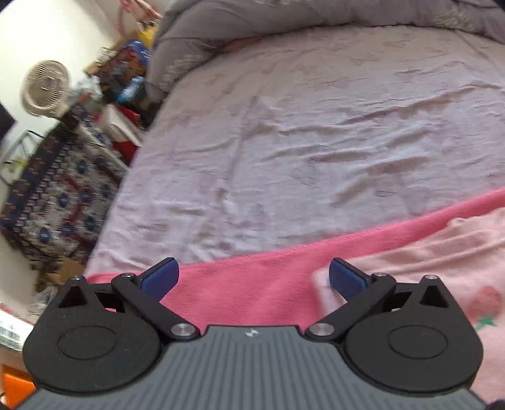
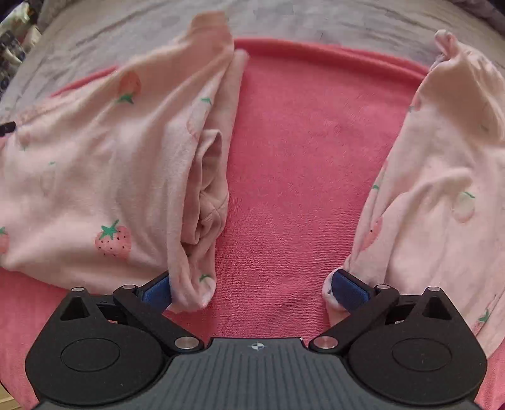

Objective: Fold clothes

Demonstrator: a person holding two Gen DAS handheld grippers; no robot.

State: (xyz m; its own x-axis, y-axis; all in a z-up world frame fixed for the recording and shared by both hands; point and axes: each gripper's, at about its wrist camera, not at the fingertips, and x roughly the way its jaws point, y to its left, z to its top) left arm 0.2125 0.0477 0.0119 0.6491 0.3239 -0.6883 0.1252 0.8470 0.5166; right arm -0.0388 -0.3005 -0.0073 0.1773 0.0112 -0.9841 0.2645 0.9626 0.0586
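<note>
Off the left edge of the bed I see a white fan (image 1: 44,88), a heap of bright clutter (image 1: 126,72) and a patterned blue-and-white cloth (image 1: 60,195) hanging beside the mattress. The pale lilac sheet (image 1: 300,142) covers the bed, wrinkled, with a grey duvet (image 1: 221,28) bunched along its far edge. My left gripper (image 1: 252,277) is released, its blue pads spread wide above the near part of the bed, nothing between them; under it lies the hot pink towel (image 1: 246,284), whose far edge runs slantwise across the sheet. The right pad (image 1: 344,277) hangs over the corner of the pale pink strawberry garment (image 1: 442,252), though blur keeps me from telling whether it touches the cloth. In my right wrist view the same towel (image 2: 300,157) is spread out flat, and the garment (image 2: 94,157) rests on it in two lobes: a broad one over the towel's left side, printed with strawberries and folded into thick rolls along its inner edge, and a second lobe (image 2: 442,189) over the towel's right side, reaching up toward the far edge. Bare towel shows between them. My right gripper (image 2: 252,290) is also released and spread wide, low over the towel's near edge; each pad presses against the lower end of a lobe from the outside, gripping nothing.
</note>
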